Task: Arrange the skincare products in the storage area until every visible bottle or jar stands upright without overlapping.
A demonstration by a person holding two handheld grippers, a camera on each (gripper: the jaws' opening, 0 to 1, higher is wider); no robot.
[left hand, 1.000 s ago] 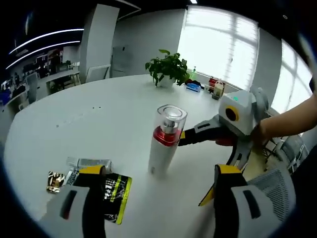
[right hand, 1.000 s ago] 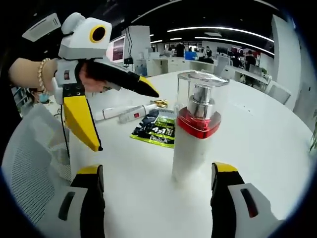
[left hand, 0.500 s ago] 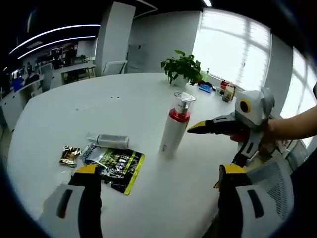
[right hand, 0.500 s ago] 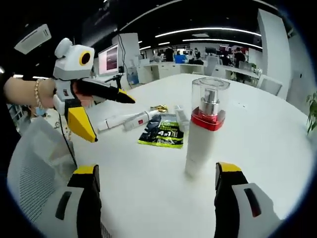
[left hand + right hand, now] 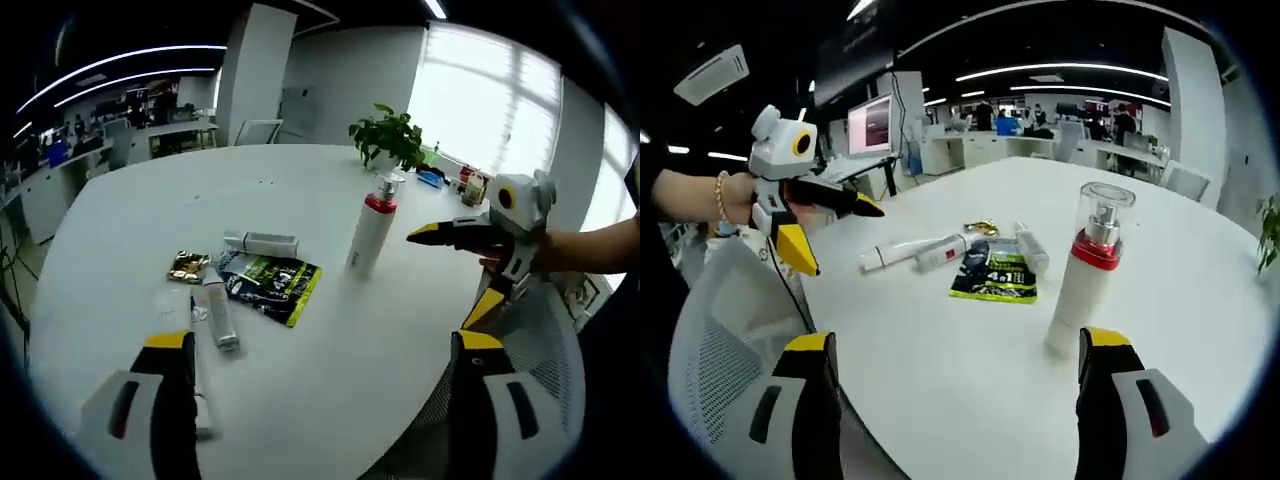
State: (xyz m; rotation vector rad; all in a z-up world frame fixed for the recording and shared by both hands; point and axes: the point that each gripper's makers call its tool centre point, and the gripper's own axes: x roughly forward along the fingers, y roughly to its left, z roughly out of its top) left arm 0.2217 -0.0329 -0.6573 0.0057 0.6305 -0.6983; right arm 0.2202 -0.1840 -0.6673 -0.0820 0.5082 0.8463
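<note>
Jaws of both grippers wide, holding nothing. Pump bottle (image 5: 371, 232) upright at 12 o'clock in left gripper view. Lying tubes (image 5: 216, 316) at 10 o'clock, long axis flat on table (image 5: 300, 390), nearer left gripper (image 5: 316, 400).

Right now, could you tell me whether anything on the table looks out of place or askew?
Yes: the pump bottle stands upright, but the tubes lie flat on the white table beside the green sachet, which overlaps one tube. Both hand-held grippers are open and hold nothing.
</note>
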